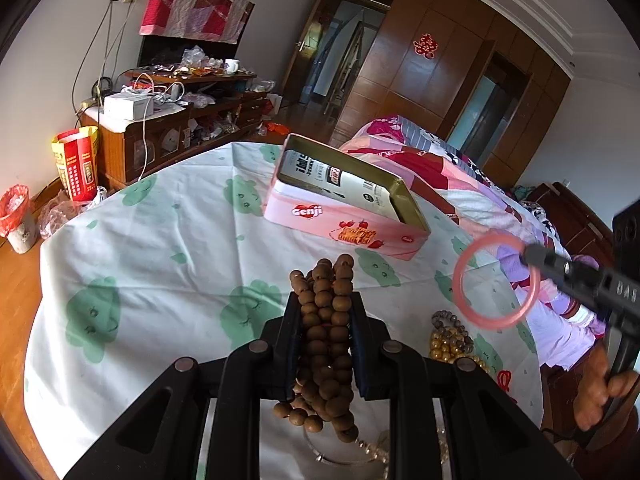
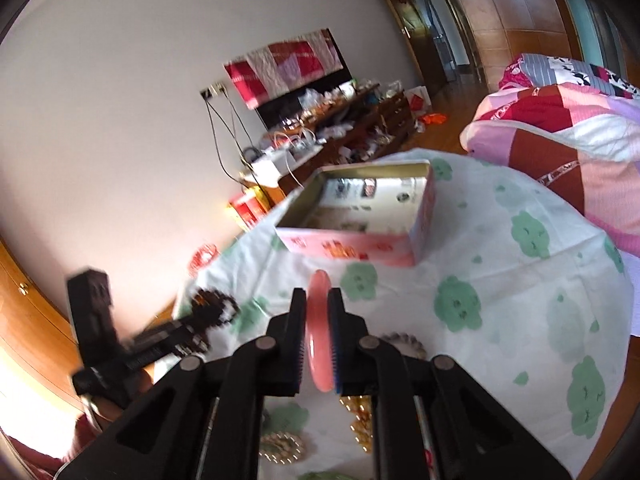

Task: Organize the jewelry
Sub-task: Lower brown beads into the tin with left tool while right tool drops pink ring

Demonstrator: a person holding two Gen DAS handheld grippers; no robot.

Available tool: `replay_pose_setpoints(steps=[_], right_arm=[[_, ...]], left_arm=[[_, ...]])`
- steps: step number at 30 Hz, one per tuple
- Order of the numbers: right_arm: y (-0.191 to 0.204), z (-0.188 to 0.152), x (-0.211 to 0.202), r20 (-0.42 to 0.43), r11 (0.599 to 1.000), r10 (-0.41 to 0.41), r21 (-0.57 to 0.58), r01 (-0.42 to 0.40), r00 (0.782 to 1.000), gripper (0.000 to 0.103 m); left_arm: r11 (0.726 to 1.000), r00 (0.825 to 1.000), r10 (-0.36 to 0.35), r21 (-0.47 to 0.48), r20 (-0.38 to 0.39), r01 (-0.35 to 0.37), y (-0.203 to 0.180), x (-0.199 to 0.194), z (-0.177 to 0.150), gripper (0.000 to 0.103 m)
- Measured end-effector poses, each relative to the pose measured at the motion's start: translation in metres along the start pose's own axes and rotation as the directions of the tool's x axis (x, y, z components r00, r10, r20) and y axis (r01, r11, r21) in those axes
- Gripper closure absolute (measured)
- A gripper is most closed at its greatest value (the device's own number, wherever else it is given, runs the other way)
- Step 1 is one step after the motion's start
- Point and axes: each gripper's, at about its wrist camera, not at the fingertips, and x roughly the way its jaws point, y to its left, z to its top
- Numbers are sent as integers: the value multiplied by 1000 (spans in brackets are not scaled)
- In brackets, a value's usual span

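Note:
My left gripper [image 1: 325, 300] is shut on a bunch of brown wooden bead strands [image 1: 326, 344], held above the table. My right gripper [image 2: 318, 294] is shut on a pink bangle [image 2: 319, 332]; the bangle also shows in the left wrist view [image 1: 496, 280], held at the right by the right gripper [image 1: 530, 254]. The open pink Genji tin [image 1: 348, 228] stands ahead on the table; it also shows in the right wrist view [image 2: 360, 216]. In that view the left gripper [image 2: 208, 312] with the dark beads is at the left, blurred.
The table has a white cloth with green prints [image 1: 160, 260]. Gold and grey bead bracelets [image 1: 450, 338] lie on it near the grippers. A bed with a patchwork quilt [image 1: 460, 176] is to the right. A cluttered wooden cabinet [image 1: 180, 120] stands along the far wall.

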Motion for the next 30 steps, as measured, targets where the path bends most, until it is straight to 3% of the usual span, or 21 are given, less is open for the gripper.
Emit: replay_pose_setpoints(steps=[9, 14, 19, 25, 30], right_arm=[[-11, 53, 44, 47, 999, -46, 0, 46, 998, 89], [-30, 83, 83, 47, 998, -18, 59, 15, 999, 89], [-62, 87, 127, -7, 985, 23, 169, -21, 1000, 89], [-88, 81, 150, -55, 978, -50, 198, 60, 997, 89], [-92, 80, 150, -54, 977, -127, 168, 135, 990, 87]], left_arm=[[998, 998, -33, 58, 50, 30, -19, 26, 47, 81], [994, 997, -30, 107, 77, 22, -29, 55, 81, 81], [992, 999, -8, 127, 33, 4, -27, 102, 101, 81], [987, 998, 42, 154, -43, -35, -22, 147, 98, 81], [981, 997, 76, 181, -32, -69, -25, 154, 97, 80]])
